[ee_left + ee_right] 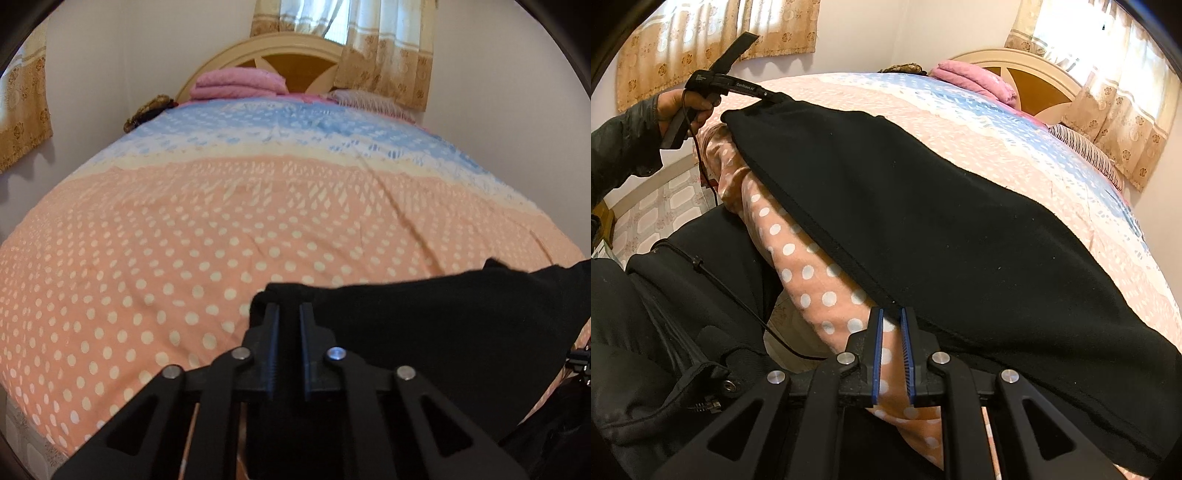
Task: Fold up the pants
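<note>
Black pants (923, 206) lie stretched across the near edge of a bed with a peach polka-dot bedspread (166, 258). In the left wrist view my left gripper (289, 310) is shut on a corner of the pants (443, 325), which spread to the right. In the right wrist view the left gripper (772, 98) holds the pants' far corner slightly lifted, with a hand (676, 110) around its handle. My right gripper (891, 314), with blue pads, is shut on the pants' near hem at the bed's edge.
A cream headboard (288, 55) stands at the far end, with folded pink blankets (236, 83) and a striped pillow (1086, 151) by it. Curtains (384, 55) hang behind. The person's dark jacket (665, 332) and a cable (738, 295) are close on the left, above tiled floor (665, 206).
</note>
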Tool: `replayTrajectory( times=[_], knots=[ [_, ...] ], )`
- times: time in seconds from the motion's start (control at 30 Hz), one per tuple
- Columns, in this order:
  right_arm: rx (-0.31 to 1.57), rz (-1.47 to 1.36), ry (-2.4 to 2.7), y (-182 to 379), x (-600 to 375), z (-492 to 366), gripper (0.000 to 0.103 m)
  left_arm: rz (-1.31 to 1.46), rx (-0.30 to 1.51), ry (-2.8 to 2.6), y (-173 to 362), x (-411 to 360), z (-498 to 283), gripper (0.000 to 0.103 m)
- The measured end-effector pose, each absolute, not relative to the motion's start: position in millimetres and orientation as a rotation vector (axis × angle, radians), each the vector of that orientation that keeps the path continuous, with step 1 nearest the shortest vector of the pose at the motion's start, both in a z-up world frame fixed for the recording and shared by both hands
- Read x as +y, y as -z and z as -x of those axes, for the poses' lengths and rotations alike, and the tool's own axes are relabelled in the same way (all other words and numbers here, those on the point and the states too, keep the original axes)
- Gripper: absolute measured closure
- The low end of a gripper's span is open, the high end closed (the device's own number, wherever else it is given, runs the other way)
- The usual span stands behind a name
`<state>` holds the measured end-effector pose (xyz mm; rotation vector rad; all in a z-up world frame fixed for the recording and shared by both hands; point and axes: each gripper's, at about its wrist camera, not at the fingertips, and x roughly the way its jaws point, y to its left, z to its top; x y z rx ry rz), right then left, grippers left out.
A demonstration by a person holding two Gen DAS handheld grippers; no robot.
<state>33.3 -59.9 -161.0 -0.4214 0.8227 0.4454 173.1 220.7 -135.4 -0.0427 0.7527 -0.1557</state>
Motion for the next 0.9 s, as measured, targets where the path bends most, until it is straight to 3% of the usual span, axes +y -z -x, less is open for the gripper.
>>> replayTrajectory(
  times=[0.17,0.33,0.43,0.47,0.53,0.57,0.77,0.9],
  knots=[
    [0.824,0.409,-0.443,163,-63,-35,0.092,0.069,0.679,0.138,122,225,-178,0.093],
    [0.827,0.406,-0.437,162,-64,-35,0.092,0.017,0.765,0.099,154,224,-192,0.093],
    [0.840,0.384,-0.443,161,-67,-37,0.088,0.024,0.728,0.076,154,229,-181,0.080],
    [0.844,0.374,-0.447,161,-68,-38,0.082,0.031,0.724,0.062,152,230,-178,0.068],
    [0.848,0.357,-0.457,159,-70,-40,0.044,0.017,0.696,0.015,143,231,-167,0.048],
    [0.842,0.350,-0.454,157,-72,-39,0.041,0.003,0.669,0.003,138,230,-161,0.040],
    [0.822,0.300,-0.353,138,-103,-38,0.041,-0.067,0.513,-0.023,95,209,-133,0.023],
    [0.792,0.155,-0.224,113,-161,-31,0.041,-0.105,0.482,0.108,79,165,-128,0.018]
  ],
)
